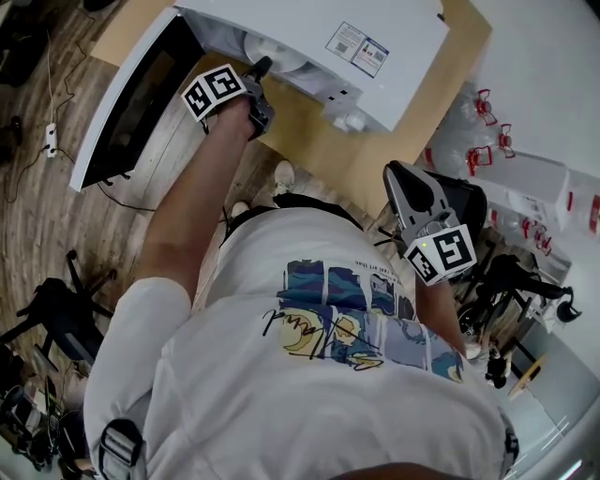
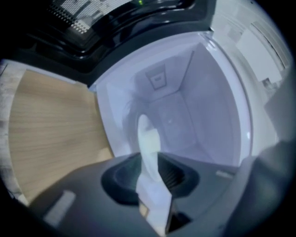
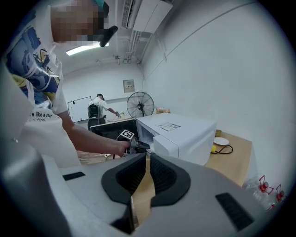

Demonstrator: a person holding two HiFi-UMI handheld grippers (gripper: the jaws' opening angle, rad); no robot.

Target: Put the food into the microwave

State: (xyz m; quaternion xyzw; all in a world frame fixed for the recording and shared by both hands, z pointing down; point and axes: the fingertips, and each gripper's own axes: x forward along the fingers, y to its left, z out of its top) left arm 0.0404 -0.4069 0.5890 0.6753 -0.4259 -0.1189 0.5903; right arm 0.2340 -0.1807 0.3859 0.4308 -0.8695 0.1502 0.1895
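**A:** Where is the food?

**B:** Its white plate (image 2: pixel 149 139) shows edge-on at the microwave's (image 1: pixel 309 28) mouth, in the middle of the left gripper view. I can't see the food itself. Your left tongs (image 1: pixel 260 73) are spread, with the rim loose between them. Your right tongs (image 3: pixel 147 159), at the lower right of the head view, are pressed together and empty.

**A:** What could go wrong?

**B:** If you back out crooked, I judge a pad could catch the rim and drag or tip the plate. The open door (image 1: pixel 131 103) at upper left is also close enough for your arm to knock.
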